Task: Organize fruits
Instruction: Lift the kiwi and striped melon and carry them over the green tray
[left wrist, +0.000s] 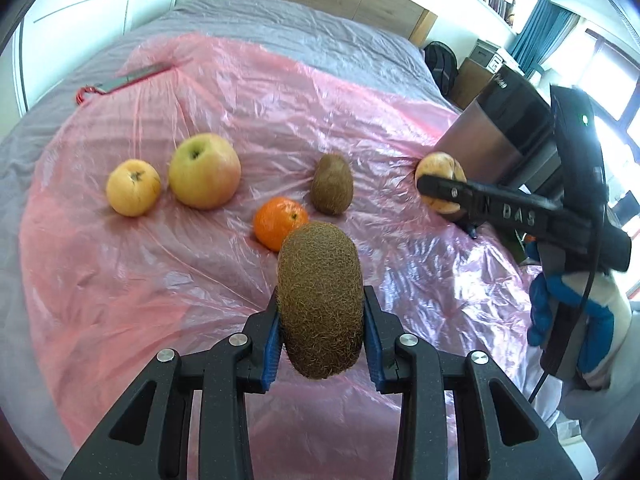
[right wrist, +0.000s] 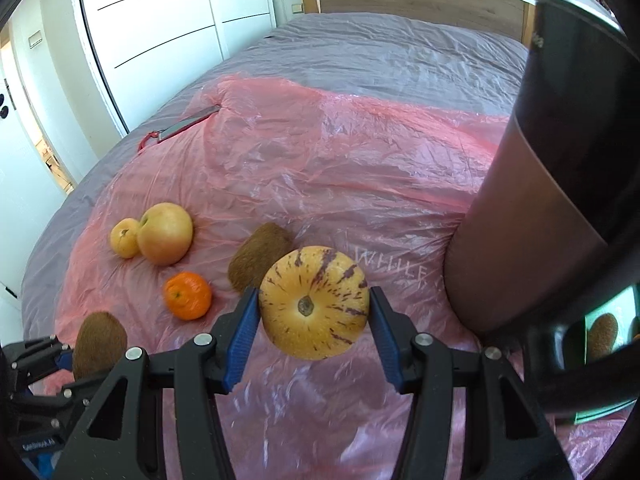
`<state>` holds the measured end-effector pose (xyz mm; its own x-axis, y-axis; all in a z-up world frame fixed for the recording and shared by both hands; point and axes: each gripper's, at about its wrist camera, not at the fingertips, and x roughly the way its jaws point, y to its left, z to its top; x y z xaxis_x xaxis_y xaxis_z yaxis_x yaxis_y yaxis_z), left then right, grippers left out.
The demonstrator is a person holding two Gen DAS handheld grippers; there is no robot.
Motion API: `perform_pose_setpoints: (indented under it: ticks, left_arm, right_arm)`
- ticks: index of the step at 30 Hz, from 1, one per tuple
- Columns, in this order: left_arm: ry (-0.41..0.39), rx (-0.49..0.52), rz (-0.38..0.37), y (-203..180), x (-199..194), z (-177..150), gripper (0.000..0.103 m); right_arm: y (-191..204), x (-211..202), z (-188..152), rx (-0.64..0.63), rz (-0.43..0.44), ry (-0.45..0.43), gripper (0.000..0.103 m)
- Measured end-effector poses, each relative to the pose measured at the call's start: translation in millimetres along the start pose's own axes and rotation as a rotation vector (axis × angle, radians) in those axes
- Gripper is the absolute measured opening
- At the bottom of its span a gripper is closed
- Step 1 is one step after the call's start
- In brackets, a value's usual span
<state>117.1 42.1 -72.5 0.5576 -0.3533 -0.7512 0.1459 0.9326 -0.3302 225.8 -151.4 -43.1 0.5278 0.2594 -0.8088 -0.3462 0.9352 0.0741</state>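
My left gripper [left wrist: 320, 316] is shut on a brown kiwi [left wrist: 320, 300], held above the pink plastic sheet [left wrist: 160, 280]. My right gripper [right wrist: 314, 320] is shut on a yellow purple-streaked melon [right wrist: 314, 302], also seen in the left wrist view [left wrist: 440, 168]. On the sheet lie a second kiwi [left wrist: 332, 190], a tangerine [left wrist: 276, 220], a big green-pink apple [left wrist: 204, 172] and a small yellow apple [left wrist: 132, 188]. The right wrist view shows them too: kiwi [right wrist: 260, 256], tangerine [right wrist: 188, 296], big apple [right wrist: 166, 234], small apple [right wrist: 125, 238], and the left gripper's kiwi [right wrist: 98, 340].
A tall dark cylinder container [right wrist: 540, 200] stands at the right on the sheet, close to the melon. A grey strip with a red loop [left wrist: 124, 80] lies at the sheet's far left edge. The grey bed [left wrist: 300, 36] extends beyond, with a headboard behind.
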Motion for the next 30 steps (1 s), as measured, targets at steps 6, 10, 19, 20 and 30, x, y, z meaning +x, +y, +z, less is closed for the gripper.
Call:
perform_pose_setpoints:
  ticks: [6,10,19,20,30]
  left_arm:
    - [-0.029,0.027,0.013,-13,-27,-2,0.031]
    - [-0.041,0.041,0.023,-22,-44,-5,0.031]
    - [-0.063,0.089,0.021,-48,-79,-15,0.031]
    - [-0.064,0.095,0.018,-52,-82,-16,0.031]
    - [-0.078,0.169,-0.006,-102,-105,-18,0.031]
  right_arm:
    - [9,-30,-16,-0.008,0.013,-0.008,0.074]
    - [12,-51,-28,-0.006,0.023,-0.017,0.074]
    - [12,-89,-55,0.012,0.030,-0.041,0.074]
    - [12,-93,-58,0.015,0.029,-0.044,0.074]
    - [-18,-143,-95,0.077,0.012,-0.084,0.074]
